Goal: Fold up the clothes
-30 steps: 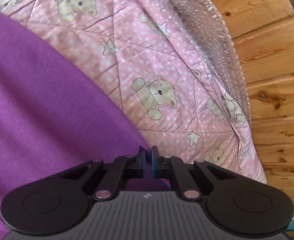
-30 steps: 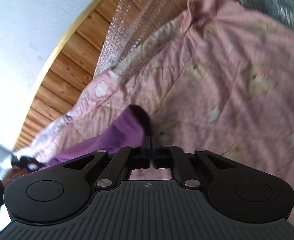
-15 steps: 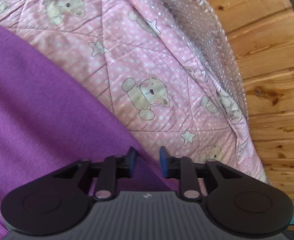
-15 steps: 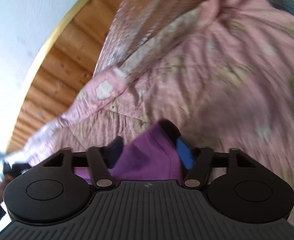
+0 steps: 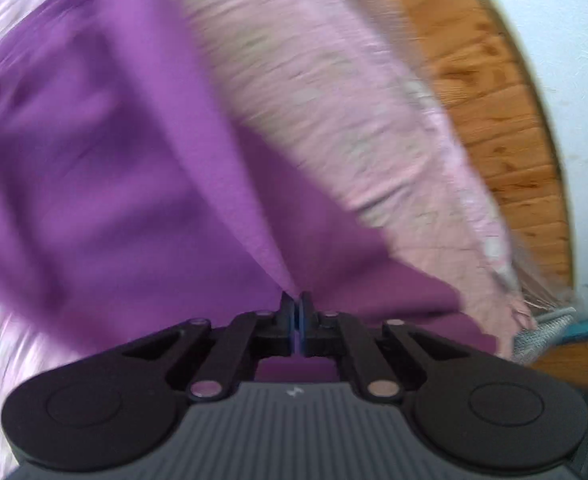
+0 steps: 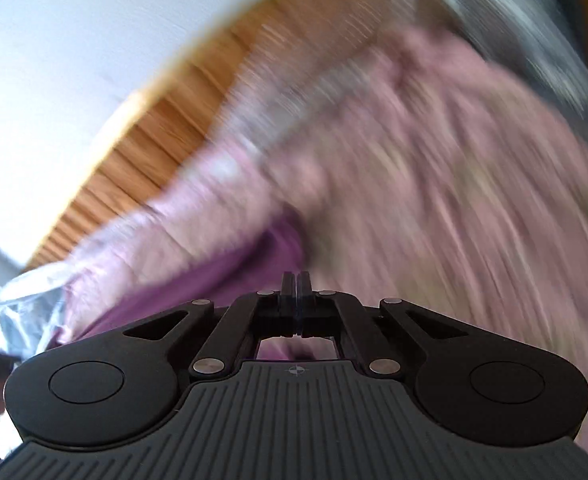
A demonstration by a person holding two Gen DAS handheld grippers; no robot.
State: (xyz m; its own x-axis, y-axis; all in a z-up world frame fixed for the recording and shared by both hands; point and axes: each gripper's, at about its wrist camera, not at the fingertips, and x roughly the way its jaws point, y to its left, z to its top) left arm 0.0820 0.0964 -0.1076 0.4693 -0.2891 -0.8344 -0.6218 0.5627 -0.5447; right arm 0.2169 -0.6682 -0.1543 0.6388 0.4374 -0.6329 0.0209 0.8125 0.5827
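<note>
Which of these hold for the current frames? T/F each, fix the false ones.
1. The left gripper is shut on the purple garment. True.
2. The garment is green. False: it is purple.
3. The quilt under the garment is pink. True.
4. The right gripper stands wide open. False: its jaws are together; whether they pinch cloth cannot be told.
5. The floor beside the quilt is grey tile. False: it is wood boards.

Black tongs, ribbed grey bases, seemingly blue pads.
</note>
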